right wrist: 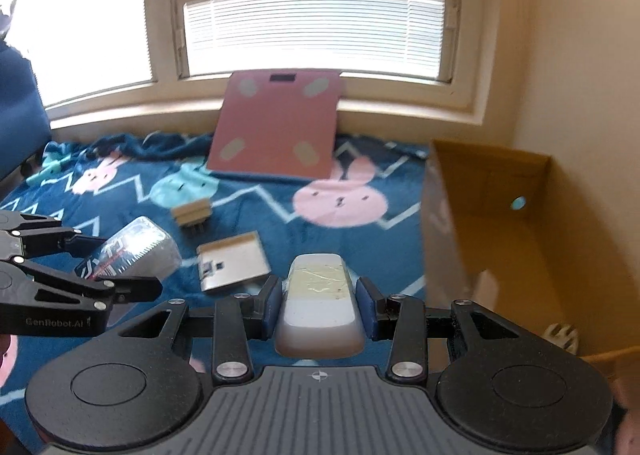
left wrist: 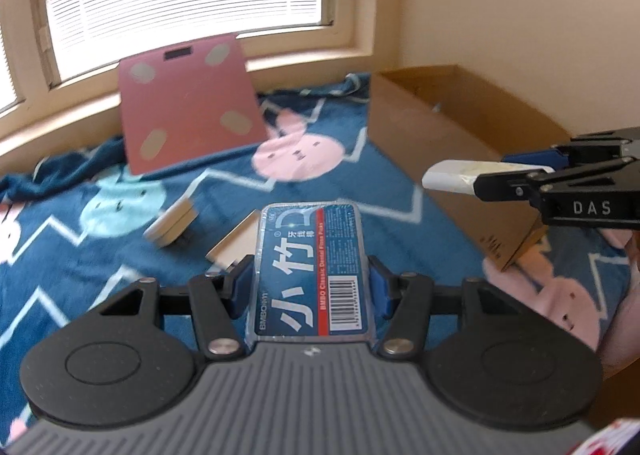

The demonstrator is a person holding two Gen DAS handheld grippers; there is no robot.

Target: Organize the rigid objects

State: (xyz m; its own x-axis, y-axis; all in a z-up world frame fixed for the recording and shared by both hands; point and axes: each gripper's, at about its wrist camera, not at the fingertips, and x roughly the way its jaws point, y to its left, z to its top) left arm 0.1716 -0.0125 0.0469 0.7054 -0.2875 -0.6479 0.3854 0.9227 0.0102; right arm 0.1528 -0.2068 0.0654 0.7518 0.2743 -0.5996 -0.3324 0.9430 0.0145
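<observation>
The cardboard box (right wrist: 500, 223) stands open on the rabbit-print blanket (left wrist: 100, 255); the pink scale (right wrist: 276, 127) leans against the window wall left of the box. Both tools are loaded: the left tool (left wrist: 310, 287) clamps the floss pack (left wrist: 310, 267), the right tool (right wrist: 320, 303) clamps the white case (right wrist: 320, 307), both above the blanket left of the box. Step in hand: transfer. The next move likely requires carrying each item over the box rim before release.

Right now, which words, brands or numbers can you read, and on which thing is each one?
"BMBO Classic Dental Floss Picks", "小竹": floss pick box in the left claw.
"DAS": right claw, side.
"GenRobot.AI": left claw body, right wrist view.
Barcode digits and small print on the box: too small.
Cardboard box print: blurred.
</observation>
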